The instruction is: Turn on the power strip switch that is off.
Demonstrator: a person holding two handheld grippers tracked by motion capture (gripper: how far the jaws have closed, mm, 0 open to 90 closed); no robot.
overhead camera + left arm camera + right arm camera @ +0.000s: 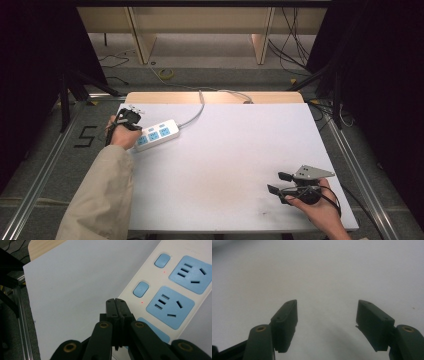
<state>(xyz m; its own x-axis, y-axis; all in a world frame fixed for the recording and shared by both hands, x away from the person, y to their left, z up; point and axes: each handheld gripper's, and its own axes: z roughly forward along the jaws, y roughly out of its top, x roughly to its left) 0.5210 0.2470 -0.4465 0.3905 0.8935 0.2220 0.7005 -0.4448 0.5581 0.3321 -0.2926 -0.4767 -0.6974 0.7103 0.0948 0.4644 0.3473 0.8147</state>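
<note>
Beyond the bench [225, 150], wooden shelving stands over loose floor cables. At the bench's far left lies a white power strip [156, 134] with blue sockets, its grey cord [195, 116] running off the far edge. The left gripper [131, 116], clenched on nothing, hides the strip's near end. The right gripper [276, 183] rests released, well apart at the near right.

Power strip [157, 134] on table [225, 165] far-left — left tongs [117, 305] over it — right tongs [276, 183] near-right.
</note>
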